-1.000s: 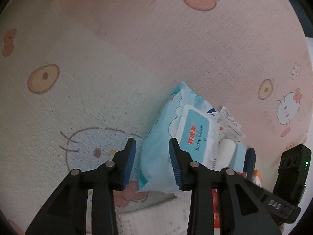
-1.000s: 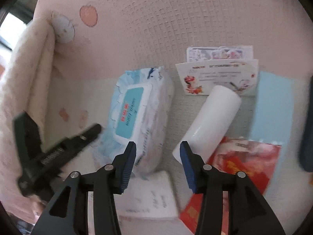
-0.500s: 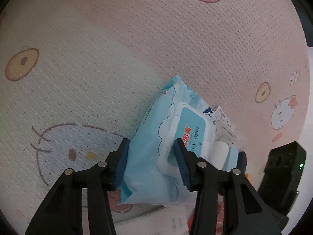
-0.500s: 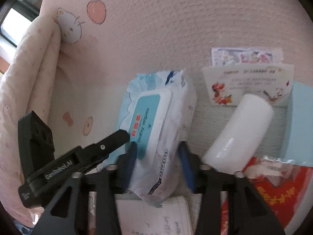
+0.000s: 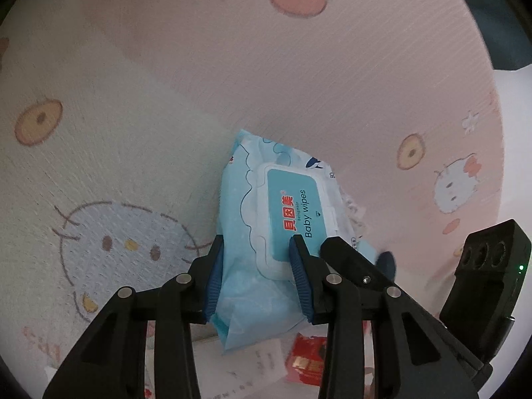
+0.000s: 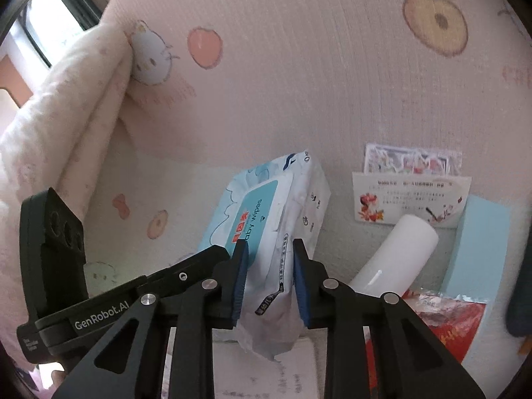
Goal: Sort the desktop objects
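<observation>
Baby wipes pack (image 5: 282, 232) pinched by 2 closing grippers, left (image 5: 256, 277), right (image 6: 269, 281); lift level, evenly.

A second ago both grippers hung short of the baby wipes pack (image 5: 282, 219). Now the left gripper (image 5: 256, 279) and right gripper (image 6: 270, 279) straddle its near end, jaws closing, and it is tilted up.

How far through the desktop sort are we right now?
Nothing looks sorted yet. In hand: both claws, left claw and right claw, are closing on the pale blue soft pack of baby wipes, tilted off the pink cartoon mat. Left: white cylindrical tube, printed paper cards, red packet.
</observation>
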`<state>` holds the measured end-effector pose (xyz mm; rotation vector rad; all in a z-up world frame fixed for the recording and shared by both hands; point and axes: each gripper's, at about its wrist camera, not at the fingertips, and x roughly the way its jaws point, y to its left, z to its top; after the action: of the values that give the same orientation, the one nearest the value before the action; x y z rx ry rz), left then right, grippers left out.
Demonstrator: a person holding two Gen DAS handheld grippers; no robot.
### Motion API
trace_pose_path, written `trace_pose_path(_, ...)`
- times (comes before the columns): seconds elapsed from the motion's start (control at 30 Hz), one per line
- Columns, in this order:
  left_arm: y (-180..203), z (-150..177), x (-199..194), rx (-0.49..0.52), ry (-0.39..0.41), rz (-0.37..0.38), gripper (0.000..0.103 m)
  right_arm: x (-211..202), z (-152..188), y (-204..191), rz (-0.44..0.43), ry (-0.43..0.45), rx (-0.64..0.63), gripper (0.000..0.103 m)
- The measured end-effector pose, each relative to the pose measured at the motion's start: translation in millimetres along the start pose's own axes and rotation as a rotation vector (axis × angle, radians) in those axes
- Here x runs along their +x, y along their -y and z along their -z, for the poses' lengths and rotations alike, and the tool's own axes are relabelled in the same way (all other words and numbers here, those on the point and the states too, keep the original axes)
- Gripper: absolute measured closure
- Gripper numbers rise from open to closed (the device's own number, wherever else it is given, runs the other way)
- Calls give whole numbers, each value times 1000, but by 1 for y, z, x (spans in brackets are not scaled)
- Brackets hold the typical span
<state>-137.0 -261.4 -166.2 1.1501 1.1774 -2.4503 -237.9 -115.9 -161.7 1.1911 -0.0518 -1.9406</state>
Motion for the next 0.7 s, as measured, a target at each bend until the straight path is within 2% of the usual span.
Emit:
trace_pose_path(0.23, 21, -10, -45, 50, 96, 27, 62, -38, -7, -24, -46, 55, -15, 80)
trace_pose_path(0.43, 38, -6, -81, 76, 156, 57, 62, -66, -4, -36, -68, 85, -16, 80)
trace_pose_path(0.53, 51, 4, -87, 108, 160, 58, 62, -77, 1, -40, -71, 93, -14, 80)
trace_pose_path(0.7, 67, 27, -89, 126, 133, 88, 62, -108, 15, -26, -54, 107, 1, 80)
